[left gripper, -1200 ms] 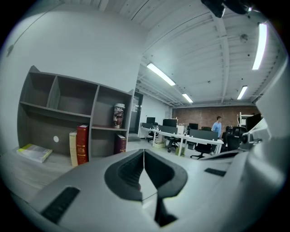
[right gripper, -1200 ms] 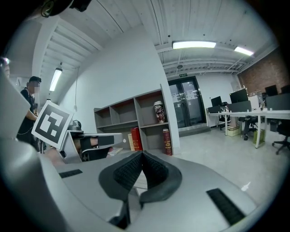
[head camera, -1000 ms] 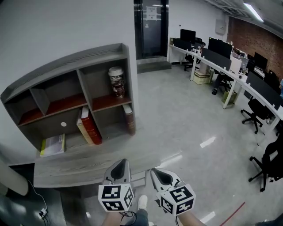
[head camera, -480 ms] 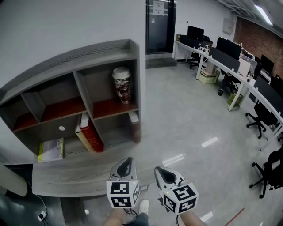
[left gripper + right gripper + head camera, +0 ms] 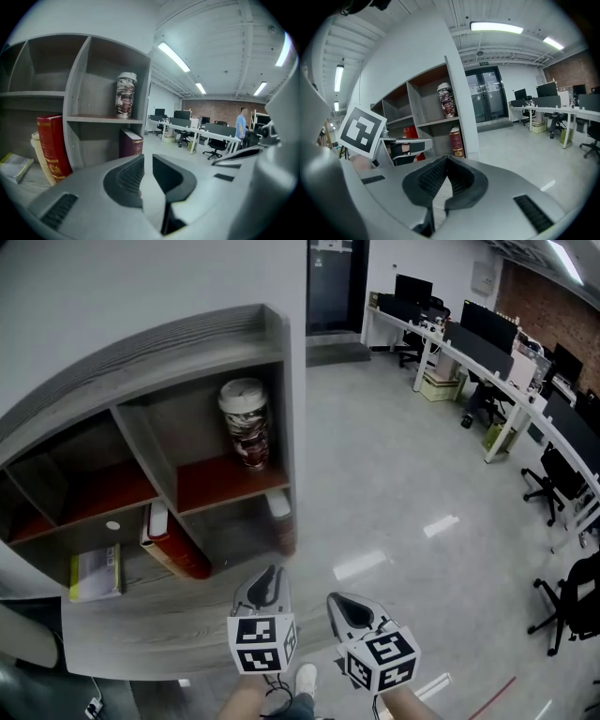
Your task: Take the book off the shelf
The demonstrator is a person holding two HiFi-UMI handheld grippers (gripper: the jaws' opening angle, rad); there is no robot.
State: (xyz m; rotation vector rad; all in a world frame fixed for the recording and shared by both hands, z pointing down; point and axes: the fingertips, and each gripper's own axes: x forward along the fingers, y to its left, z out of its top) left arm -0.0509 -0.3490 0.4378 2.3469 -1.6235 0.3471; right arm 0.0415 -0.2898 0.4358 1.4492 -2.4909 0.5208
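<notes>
Both grippers are held low in the head view, side by side, in front of the shelf [image 5: 187,341] and apart from it.

Left gripper [image 5: 271,574]: the jaws are seen parted by a narrow slit, having just been opening. Nothing is caught between them; only floor is seen through the gap.

Right gripper [image 5: 341,600]: the jaw tips are seen closed together, and nothing is held.

Shelf contents, none of them touched:
- A red book [image 5: 176,555] is found in the lower middle compartment, leaning to the left. A pale book [image 5: 155,520] is propped against its left side.
- A maroon book [image 5: 281,524] is stood upright in the lower right compartment, against the outer side wall.
- A yellow booklet [image 5: 94,571] is laid flat in the lower left compartment.
- A patterned lidded cup [image 5: 246,424] is stood upright on the red board of the upper right compartment.

Which book is meant by the task cannot be told.

Office desks [image 5: 487,362] and chairs are seen well apart, at the right.
</notes>
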